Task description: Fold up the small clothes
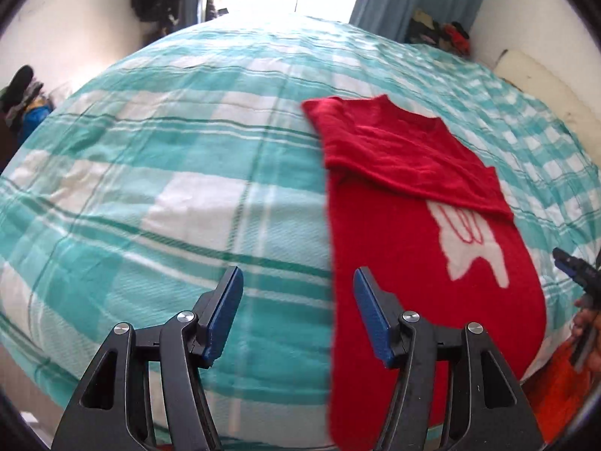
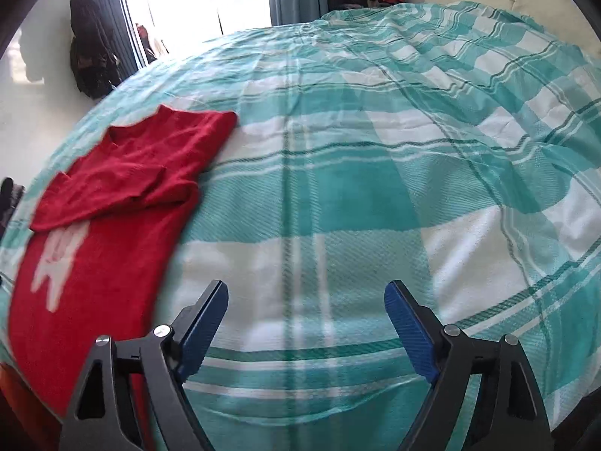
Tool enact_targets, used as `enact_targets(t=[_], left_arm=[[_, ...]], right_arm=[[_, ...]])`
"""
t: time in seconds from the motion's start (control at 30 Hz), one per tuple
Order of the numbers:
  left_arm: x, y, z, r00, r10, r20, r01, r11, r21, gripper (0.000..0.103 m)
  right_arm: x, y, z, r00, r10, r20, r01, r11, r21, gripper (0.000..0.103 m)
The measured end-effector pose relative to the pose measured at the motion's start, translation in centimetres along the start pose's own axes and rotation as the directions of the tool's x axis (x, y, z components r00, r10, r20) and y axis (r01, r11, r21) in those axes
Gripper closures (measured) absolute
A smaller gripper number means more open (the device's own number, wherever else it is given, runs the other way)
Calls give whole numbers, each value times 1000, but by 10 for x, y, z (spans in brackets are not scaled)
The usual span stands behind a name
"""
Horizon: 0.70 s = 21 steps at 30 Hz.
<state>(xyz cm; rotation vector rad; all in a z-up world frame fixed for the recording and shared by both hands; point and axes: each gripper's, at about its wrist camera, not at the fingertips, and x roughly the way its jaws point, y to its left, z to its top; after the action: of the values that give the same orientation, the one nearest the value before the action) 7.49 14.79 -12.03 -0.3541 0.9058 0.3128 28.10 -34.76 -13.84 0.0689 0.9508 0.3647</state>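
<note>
Left gripper (image 1: 298, 285) stands partly open and holds nothing, its right pad over the near edge of the red sweater (image 1: 420, 248), which lies at 2 o'clock on the teal checked bedspread (image 1: 169, 173) with both sleeves folded across the chest. Right gripper (image 2: 306, 300) gapes wider, also empty, over bare bedspread with the sweater at its 10 o'clock. Only the left wrist view catches the person's hand (image 1: 588, 323) and the other tool at 3 o'clock.

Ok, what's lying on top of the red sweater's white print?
The red sweater's folded-over sleeves cover the white print's top edge; the print's covered part can't be seen.
</note>
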Motion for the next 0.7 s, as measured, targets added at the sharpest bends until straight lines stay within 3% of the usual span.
enact_targets(t=[0.03,0.1,0.17,0.2,0.27,0.37,0.43,0.57,0.63,0.67,0.7], left_arm=[[2,12,-5,1000,18,-9,-18,1000,-23,40],[5,24,-13,999,37,-25,-38,998,-58,40],[5,25,-22,1000,27,-15,-28,996,-86,40],[3,23,-26,1000,17,-7,-18,995,-96,40],[-3,21,-32,1000,-1,9,2,995,-103,39],[-8,21,-40,999,-10,30,13,994,-112,38],[-8,24,-45,999,-20,29,24,992,-126,38],[-8,24,-43,999,-27,29,30,993,-117,38],[-9,21,-39,999,-28,35,31,995,-99,38],[-9,19,-37,999,-28,37,31,996,-86,37],[-8,15,-35,999,-28,36,30,997,-68,37]], right_arm=[[-4,11,9,990,138,-4,-138,989,55,20],[1,37,24,919,393,-17,-384,906,176,29],[22,59,38,855,517,-26,-490,824,284,35],[34,67,44,850,525,-38,-486,811,326,42],[57,76,55,869,492,-60,-436,816,378,46],[82,74,70,873,478,-97,-394,809,436,47],[90,75,80,889,441,-120,-358,836,416,47],[115,82,93,877,422,-228,-326,873,363,47],[125,87,93,889,365,-276,-272,907,322,47],[128,88,93,888,364,-282,-271,908,319,50],[132,92,93,875,386,-292,-291,902,319,64]])
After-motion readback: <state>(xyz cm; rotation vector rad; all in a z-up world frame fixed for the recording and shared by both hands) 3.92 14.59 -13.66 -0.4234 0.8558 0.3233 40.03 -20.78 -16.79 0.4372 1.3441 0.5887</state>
